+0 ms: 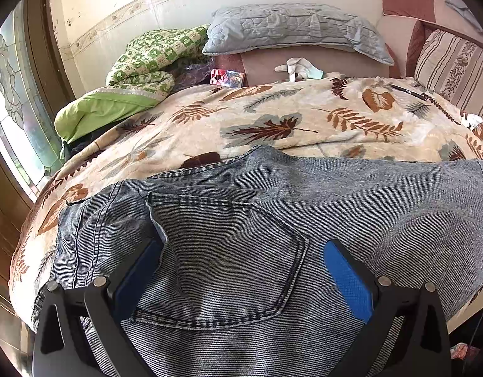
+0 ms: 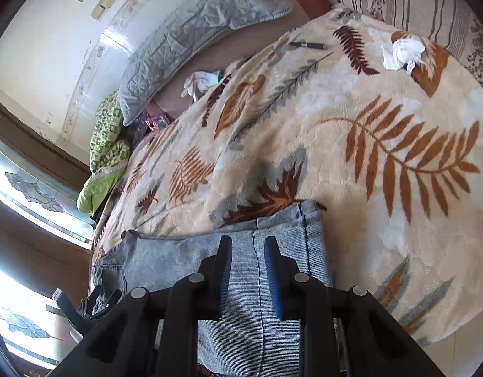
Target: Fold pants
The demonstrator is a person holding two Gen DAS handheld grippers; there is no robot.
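Note:
Grey-blue jeans [image 1: 335, 207] lie on the leaf-print blanket [image 1: 273, 116], back pocket [image 1: 229, 251] up, waist end at the near left. My left gripper [image 1: 241, 248] is open wide, its blue pads [image 1: 348, 279] low over the pocket, the left pad slipped under the pocket's edge. In the right wrist view the jeans' leg end [image 2: 282, 245] lies by the bed's near edge. My right gripper [image 2: 247, 245] is partly open, its fingers either side of the leg seam, holding nothing. The left gripper [image 2: 94, 301] shows small at the far waist end.
A grey quilted pillow [image 1: 291, 28], a green quilt [image 1: 141, 69], a white glove [image 1: 298, 67], a red packet [image 1: 227, 78], a dark pen [image 2: 307, 45] and a crumpled tissue [image 2: 401, 51] lie on the bed. A striped cushion [image 1: 455, 69] stands at right. A window [image 1: 9, 100] is at left.

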